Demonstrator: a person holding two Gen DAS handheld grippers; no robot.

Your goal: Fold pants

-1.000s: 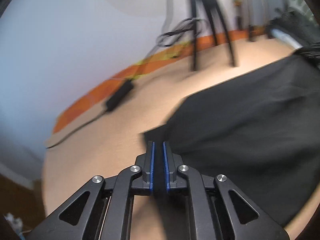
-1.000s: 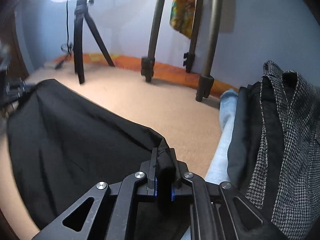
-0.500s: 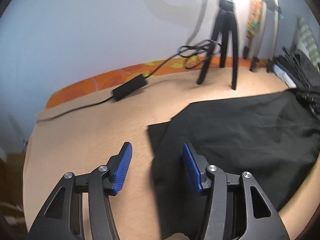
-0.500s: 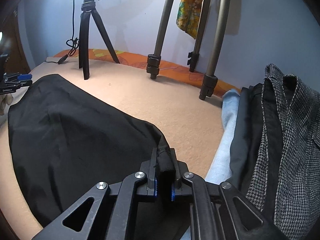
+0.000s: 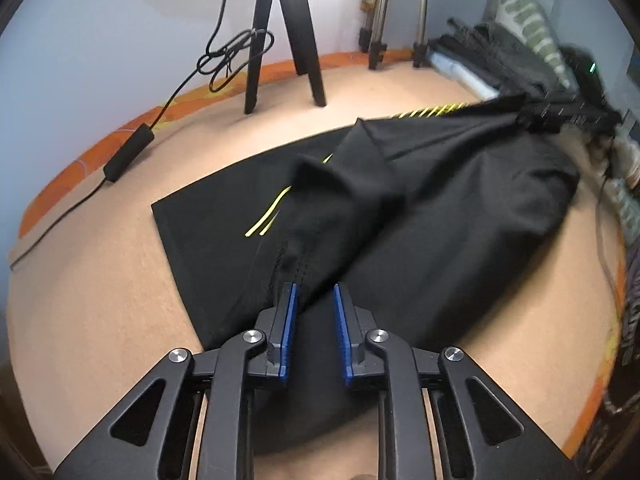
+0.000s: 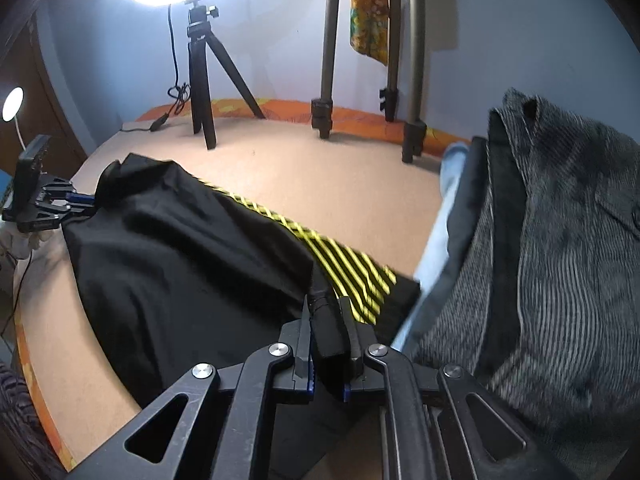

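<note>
Left gripper [image 5: 315, 300], nearest, is closing on a raised ridge of the black pants [image 5: 440, 220]; its jaws have just been narrowing, and bunched cloth is filling the gap between the blue pads. Only a thin seam appears to be caught at the tips, so this bite is probably the weak point. A quick pull could be slipping the fabric free and dropping that corner.

Right gripper [image 6: 326, 320], on the right side, is clamping a thick rolled edge of the same pants, beside the yellow stripes [image 6: 344, 264]. That hold is looking firmer.

Between the two grippers the pants are lying across the tan tabletop [image 5: 100, 280], partly lifted and creased, with one layer bunching over another. Uneven lifting would likely be carrying those wrinkles into the fold.

Just right of the right gripper, a pile of other clothes [image 6: 560, 280] is touching the pants' edge; a sweep that way could be dragging a garment along.

Farther off, the black tripod [image 5: 280, 40] and its cable block [image 5: 128, 152] are standing clear, a hazard only for a wide swing.
</note>
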